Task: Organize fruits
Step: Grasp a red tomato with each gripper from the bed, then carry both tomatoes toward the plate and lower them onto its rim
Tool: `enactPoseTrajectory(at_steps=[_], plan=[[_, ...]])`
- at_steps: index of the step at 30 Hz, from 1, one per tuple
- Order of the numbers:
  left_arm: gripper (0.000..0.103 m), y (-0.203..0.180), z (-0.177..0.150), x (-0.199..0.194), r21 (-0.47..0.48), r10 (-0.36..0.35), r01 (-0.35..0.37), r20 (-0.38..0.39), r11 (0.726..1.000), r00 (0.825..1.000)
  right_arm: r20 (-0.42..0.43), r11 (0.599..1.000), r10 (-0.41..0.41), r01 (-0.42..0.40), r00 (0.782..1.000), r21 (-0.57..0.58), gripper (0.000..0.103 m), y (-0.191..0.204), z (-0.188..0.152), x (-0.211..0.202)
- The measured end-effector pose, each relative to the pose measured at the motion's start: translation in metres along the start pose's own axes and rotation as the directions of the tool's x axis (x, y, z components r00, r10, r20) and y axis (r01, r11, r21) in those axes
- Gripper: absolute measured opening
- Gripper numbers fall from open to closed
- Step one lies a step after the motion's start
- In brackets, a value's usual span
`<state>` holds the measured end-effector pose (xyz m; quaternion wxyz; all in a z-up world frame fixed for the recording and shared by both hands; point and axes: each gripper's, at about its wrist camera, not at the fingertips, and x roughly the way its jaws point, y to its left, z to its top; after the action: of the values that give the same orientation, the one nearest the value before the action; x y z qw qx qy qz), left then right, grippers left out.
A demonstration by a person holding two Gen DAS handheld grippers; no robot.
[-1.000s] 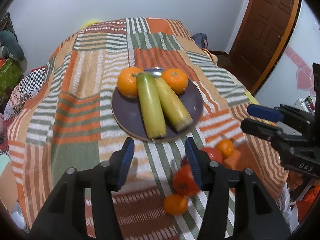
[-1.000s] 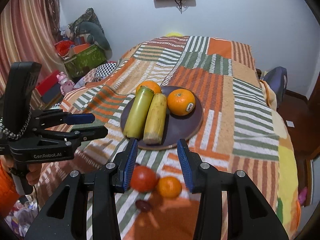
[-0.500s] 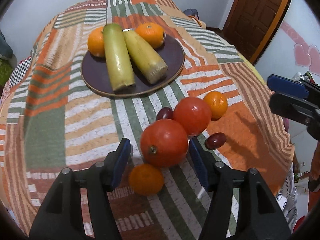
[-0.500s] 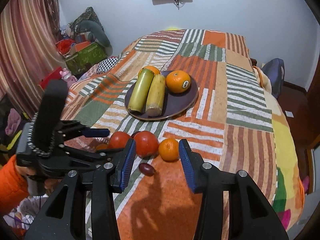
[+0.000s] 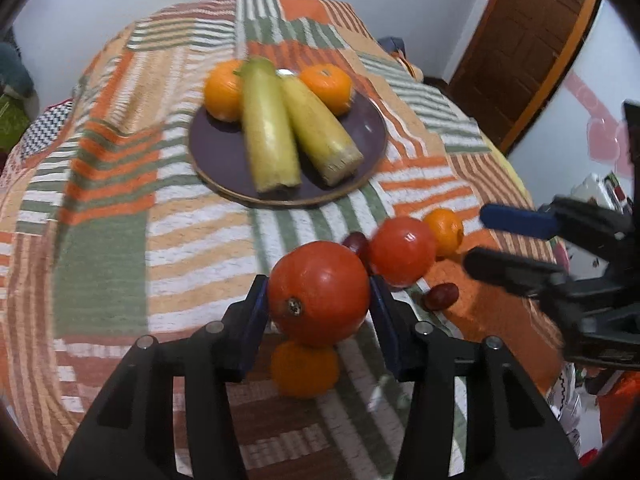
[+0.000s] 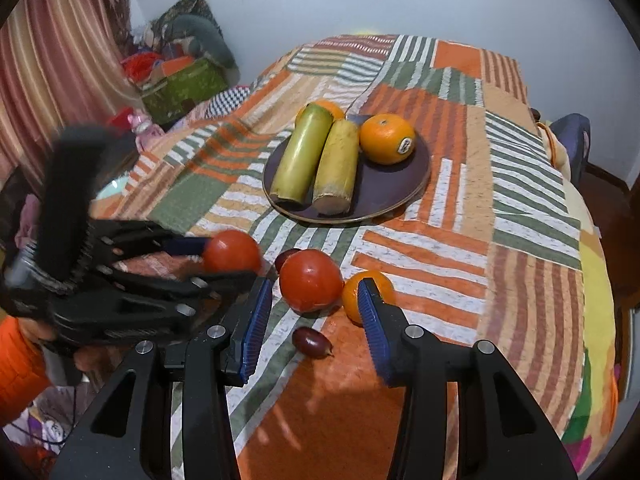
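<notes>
Closing on what, that left gripper (image 5: pixel 317 286)? (Desk)

On a tomato (image 5: pixel 318 304). Its blue-padded fingers (image 5: pixel 254 320) are drawing in, and the pads look to meet the fruit on both sides, at the near end of a bed (image 6: pixel 520 240) spread in striped patchwork. Whether the tomato has left the bed, I cannot tell. A mandarin (image 5: pixel 304 368) lies just below it in the left view. (Photographer)

And the right gripper (image 6: pixel 314 284)? (Desk)

Partly open, holding nothing. Its own fingers (image 6: pixel 256 320) hover over the loose fruit. A second tomato (image 6: pixel 310 280) sits just beyond the gap. A second mandarin (image 6: pixel 386 286) is partly hidden behind the right fingertip. A dark date (image 6: pixel 311 342) lies on the bed between the two fingers, and another date (image 6: pixel 286 258) peeps out behind the second tomato. (Photographer)

What is on the plate? (Desk)

The dark round plate (image 6: pixel 400 196) sits mid-bed, well apart from the loose fruit. It carries two oranges (image 6: pixel 386 138), one with a sticker. Two yellow-green stalks (image 6: pixel 302 158) lie side by side between them, cut ends toward the cameras. (Photographer)

Anyone in shot? (Desk)

Only an orange sleeve (image 6: pixel 20 360), low at the left of the right view, behind the left gripper. A wooden door (image 5: pixel 520 60) stands at the right of the left view. (Photographer)
</notes>
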<state>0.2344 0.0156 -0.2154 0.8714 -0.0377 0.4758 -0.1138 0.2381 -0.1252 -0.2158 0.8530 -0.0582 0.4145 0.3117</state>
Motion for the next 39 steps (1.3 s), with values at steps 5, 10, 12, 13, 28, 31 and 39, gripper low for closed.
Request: enactPoseTrajectory(at_steps=[5, 10, 12, 13, 28, 31, 39], plan=[[0.049, 0.022, -0.001, -0.017, -0.043, 0.007, -0.006, 0.026, 0.999, 1.000, -0.039, 0.999, -0.008, 0.006, 0.999, -0.036, 0.041, 0.008, 0.007, 0.019], [0.049, 0.038, -0.007, -0.025, -0.079, 0.020, -0.018, 0.025, 0.997, 0.999, -0.087, 0.996, -0.025, 0.018, 0.996, -0.084, 0.046, 0.015, 0.013, 0.040], [0.049, 0.042, -0.010, -0.026, -0.089, 0.019, -0.017, 0.024, 0.996, 1.000, -0.096, 0.994, -0.045, 0.035, 0.994, -0.102, 0.051, 0.016, 0.013, 0.045], [0.049, 0.043, -0.011, -0.028, -0.092, 0.018, -0.016, 0.024, 0.996, 1.000, -0.105, 0.993, -0.044, 0.032, 0.993, -0.109, 0.051, 0.016, 0.013, 0.048], [0.049, 0.043, -0.003, -0.033, -0.084, 0.019, -0.015, 0.043, 0.996, 0.999, -0.111, 0.987, -0.076, 0.059, 0.991, -0.148, 0.041, 0.011, 0.017, 0.053], [0.049, 0.042, 0.002, -0.034, -0.078, 0.020, -0.016, 0.052, 0.997, 0.998, -0.083, 0.992, -0.058, 0.048, 0.995, -0.118, 0.041, 0.006, 0.018, 0.040], [0.049, 0.041, 0.029, -0.029, -0.056, 0.030, -0.026, 0.073, 0.998, 0.997, 0.029, 0.998, -0.036, 0.037, 0.999, -0.044, 0.041, -0.008, 0.039, 0.012]])
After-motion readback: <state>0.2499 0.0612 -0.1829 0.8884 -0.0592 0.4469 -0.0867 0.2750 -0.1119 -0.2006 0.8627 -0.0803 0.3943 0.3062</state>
